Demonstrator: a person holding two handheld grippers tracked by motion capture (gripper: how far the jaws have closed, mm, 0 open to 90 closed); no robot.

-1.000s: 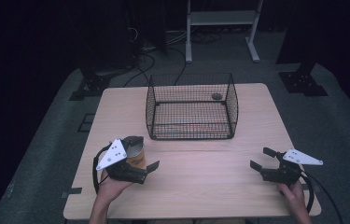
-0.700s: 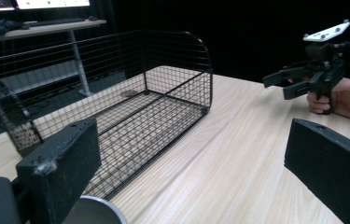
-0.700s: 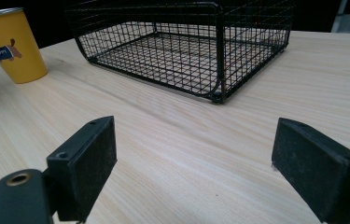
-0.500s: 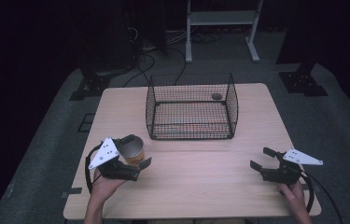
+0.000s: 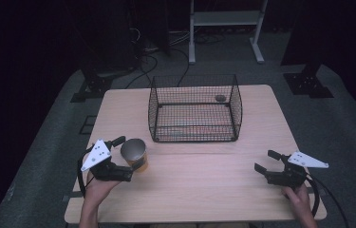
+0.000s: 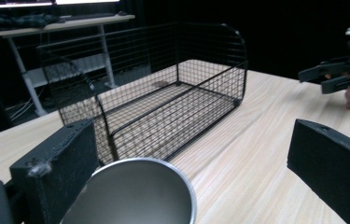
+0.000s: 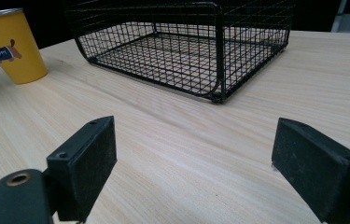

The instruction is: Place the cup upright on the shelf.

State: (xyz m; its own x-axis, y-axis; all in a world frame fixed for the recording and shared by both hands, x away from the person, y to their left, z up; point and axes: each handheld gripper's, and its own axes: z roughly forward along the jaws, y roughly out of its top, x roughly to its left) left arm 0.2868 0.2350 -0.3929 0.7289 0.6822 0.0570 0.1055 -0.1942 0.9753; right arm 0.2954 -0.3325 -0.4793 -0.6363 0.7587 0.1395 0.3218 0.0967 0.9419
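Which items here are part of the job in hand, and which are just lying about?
In the job:
- yellow cup, upright on the table, between the open jaws of the left gripper, which have just been opening
- wire basket

Lying about:
- small dark object behind the basket

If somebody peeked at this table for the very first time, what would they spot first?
Probably the big black wire basket standing at the far middle of the wooden table. Next comes the yellow cup with its shiny inside, standing upright near the left front between the wide-open jaws of the left gripper. The right gripper waits open and empty at the right front.
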